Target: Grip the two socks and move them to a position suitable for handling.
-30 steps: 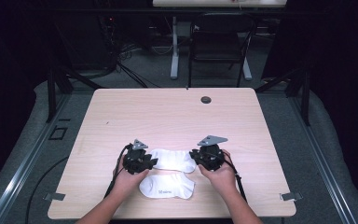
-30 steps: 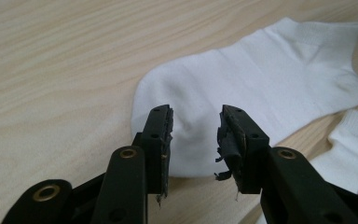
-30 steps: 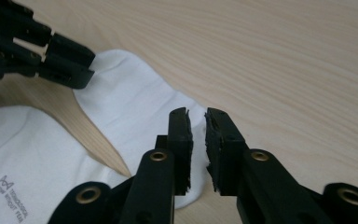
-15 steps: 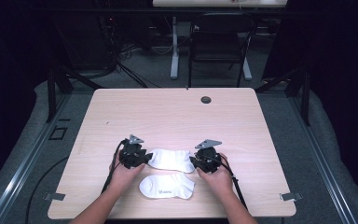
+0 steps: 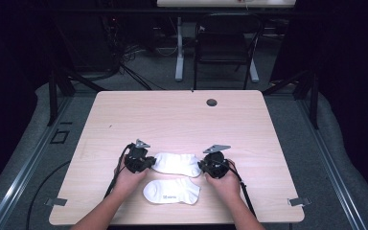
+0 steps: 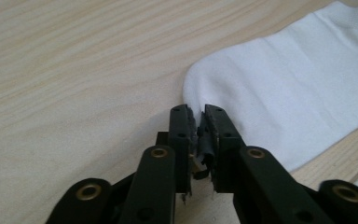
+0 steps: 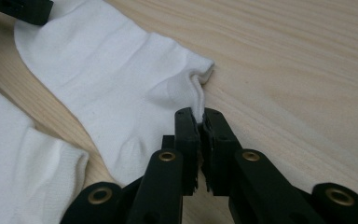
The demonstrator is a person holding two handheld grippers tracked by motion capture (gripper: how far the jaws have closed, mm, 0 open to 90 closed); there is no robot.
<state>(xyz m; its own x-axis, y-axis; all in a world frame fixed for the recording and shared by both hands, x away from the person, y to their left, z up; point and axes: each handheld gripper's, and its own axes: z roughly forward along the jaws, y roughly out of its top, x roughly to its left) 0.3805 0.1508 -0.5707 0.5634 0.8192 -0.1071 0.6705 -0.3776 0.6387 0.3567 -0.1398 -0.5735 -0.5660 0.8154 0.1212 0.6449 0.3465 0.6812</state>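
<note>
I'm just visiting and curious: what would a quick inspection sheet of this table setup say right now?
Surface: pale wood-grain table, with a small dark round fitting near its far edge.
Job's things: two white socks; the far sock lies stretched between the grippers, the near sock lies flat in front of it.
Clutter: nothing seen.
Grippers: left gripper shut on the far sock's rounded end; right gripper shut on a pinched fold at its other end.
Cables: a black cable trails from the left gripper, another from the right.
Surroundings: dark room, a chair and floor cables beyond the table.
</note>
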